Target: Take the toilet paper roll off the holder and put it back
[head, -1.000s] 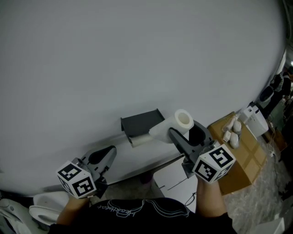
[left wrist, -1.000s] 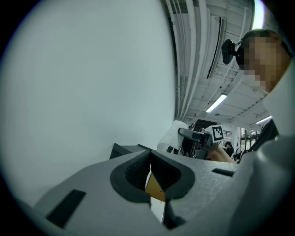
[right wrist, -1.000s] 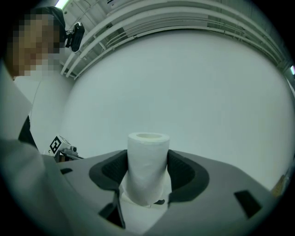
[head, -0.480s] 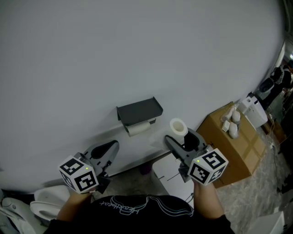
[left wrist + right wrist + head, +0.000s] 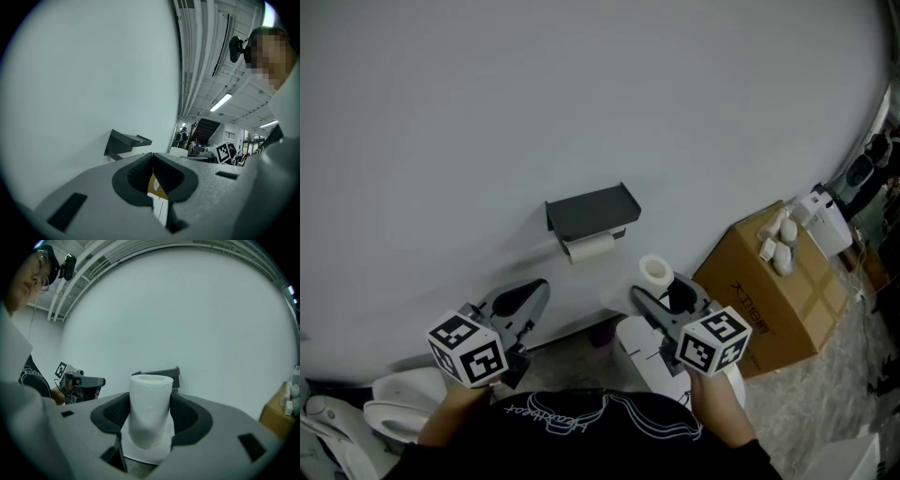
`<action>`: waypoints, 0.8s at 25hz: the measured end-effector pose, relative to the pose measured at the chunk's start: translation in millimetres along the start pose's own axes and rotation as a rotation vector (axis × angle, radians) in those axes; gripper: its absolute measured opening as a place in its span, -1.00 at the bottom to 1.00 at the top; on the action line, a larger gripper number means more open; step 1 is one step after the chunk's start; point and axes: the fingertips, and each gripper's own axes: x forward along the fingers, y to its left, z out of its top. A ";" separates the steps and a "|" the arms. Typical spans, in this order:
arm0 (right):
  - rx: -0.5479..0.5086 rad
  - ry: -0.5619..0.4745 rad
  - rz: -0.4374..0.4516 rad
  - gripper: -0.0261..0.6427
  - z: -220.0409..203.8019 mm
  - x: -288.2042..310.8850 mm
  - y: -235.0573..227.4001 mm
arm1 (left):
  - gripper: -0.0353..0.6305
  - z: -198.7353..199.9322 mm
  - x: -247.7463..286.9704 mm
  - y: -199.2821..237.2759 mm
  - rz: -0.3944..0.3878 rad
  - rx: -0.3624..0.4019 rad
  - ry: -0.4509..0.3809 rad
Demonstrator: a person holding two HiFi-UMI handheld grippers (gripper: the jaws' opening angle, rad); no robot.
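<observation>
Roll pinched in my right tongs below the holder; left tongs pressed together. Removal done, refit left.

The grey two-jaw left gripper, at 7 o'clock in the head view, points toward 1 o'clock with its jaws closed tip to tip and nothing between them. The matching right gripper, at 5 o'clock, points toward 11 o'clock and clamps an upright white toilet paper roll. Bare forearms reach up from 6 o'clock.
</observation>
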 end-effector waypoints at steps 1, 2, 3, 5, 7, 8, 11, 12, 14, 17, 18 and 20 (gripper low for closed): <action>0.008 0.007 0.001 -0.12 -3.9 1.0 -0.5 | -0.88 -2.1 0.2 0.8 -0.001 -0.007 0.003; 0.017 0.012 0.002 -0.11 -7.5 1.9 -0.9 | -0.88 -4.2 0.2 1.3 -0.001 -0.014 0.006; 0.023 0.016 0.004 -0.12 -10.5 2.8 -1.1 | -0.88 -6.2 0.2 1.7 -0.001 -0.018 0.010; 0.030 0.021 0.004 -0.12 -14.0 4.2 -1.2 | -0.88 -9.7 0.4 2.8 -0.001 -0.022 0.018; 0.033 0.022 0.005 -0.12 -14.8 5.6 -1.3 | -0.88 -12.2 1.2 4.9 0.000 -0.027 0.025; 0.034 0.023 0.006 -0.12 -15.1 6.3 -1.3 | -0.88 -13.1 1.7 6.2 0.000 -0.030 0.028; 0.039 0.031 0.007 -0.11 -17.8 8.0 -1.4 | -0.88 -15.2 2.7 8.5 0.001 -0.038 0.033; 0.040 0.034 0.007 -0.12 -18.5 8.4 -1.7 | -0.88 -15.3 3.3 8.9 0.000 -0.039 0.034; 0.042 0.036 0.006 -0.11 -19.1 9.3 -2.8 | -0.88 -15.2 4.7 9.9 -0.001 -0.040 0.035; 0.042 0.034 0.005 -0.12 -18.6 10.8 -4.4 | -0.88 -15.2 5.7 12.6 -0.002 -0.040 0.036; 0.041 0.034 0.005 -0.11 -18.5 11.1 -4.8 | -0.88 -15.3 5.7 13.4 -0.001 -0.041 0.036; 0.040 0.035 0.005 -0.11 -18.5 11.7 -5.0 | -0.88 -15.7 5.6 15.1 0.000 -0.043 0.036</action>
